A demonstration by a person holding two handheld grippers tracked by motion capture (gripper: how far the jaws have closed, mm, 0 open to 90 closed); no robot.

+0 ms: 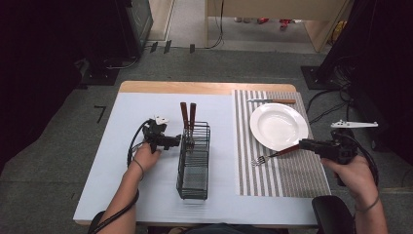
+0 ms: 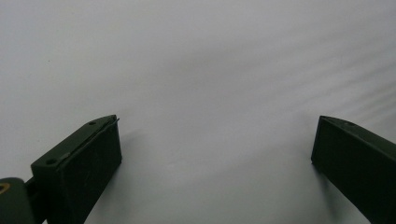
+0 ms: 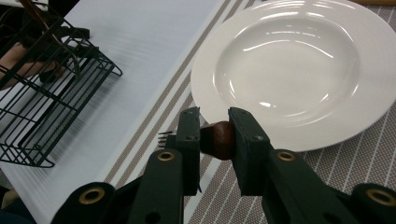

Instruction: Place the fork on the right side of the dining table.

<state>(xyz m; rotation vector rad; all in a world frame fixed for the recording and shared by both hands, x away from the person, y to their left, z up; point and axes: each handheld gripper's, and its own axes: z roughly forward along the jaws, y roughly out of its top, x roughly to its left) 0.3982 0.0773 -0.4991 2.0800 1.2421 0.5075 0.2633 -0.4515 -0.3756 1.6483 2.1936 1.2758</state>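
Fork (image 1: 272,155) lies angled on striped placemat (image 1: 282,180) just below white plate (image 1: 278,126), wood handle pinched in right gripper (image 1: 304,144). Left gripper (image 1: 176,141) sits beside wire caddy (image 1: 194,161) w/ two wood handles upright; knife (image 1: 271,101) past plate.
Left gripper view: jaws wide apart over bare white tabletop (image 2: 196,70), nothing btwn.
Right gripper view: jaws clamp fork's brown handle (image 3: 219,138), tines toward caddy.
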